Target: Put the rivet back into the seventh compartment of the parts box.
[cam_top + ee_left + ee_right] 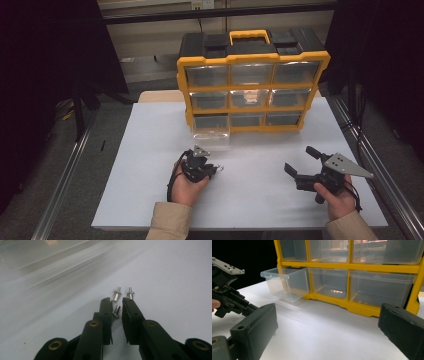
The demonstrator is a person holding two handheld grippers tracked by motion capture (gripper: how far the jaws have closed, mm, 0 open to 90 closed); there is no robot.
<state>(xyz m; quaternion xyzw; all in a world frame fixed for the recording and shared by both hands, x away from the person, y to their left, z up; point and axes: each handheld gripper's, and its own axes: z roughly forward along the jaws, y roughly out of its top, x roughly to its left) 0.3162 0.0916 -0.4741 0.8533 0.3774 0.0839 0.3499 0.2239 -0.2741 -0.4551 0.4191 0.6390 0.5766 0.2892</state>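
Observation:
Three small silver rivets lie on the white table (150, 150). Two rivets (116, 293) (130, 293) rest just past my left gripper's (116, 300) tips. A third rivet (116, 311) sits between its jaws, against the left pad, with a thin gap to the other pad. The jaws stand narrowly apart. In the high view the left gripper (217, 169) is low over the table in front of a pulled-out clear drawer (211, 135). My right gripper (301, 161) hovers at the right, wide open with nothing between its jaws (328, 315).
A yellow and black organizer (252, 80) with clear drawers stands at the table's back. Its bottom-left drawer (284, 282) is slid out onto the table. Metal rails run along both table sides. Dark curtains flank the scene.

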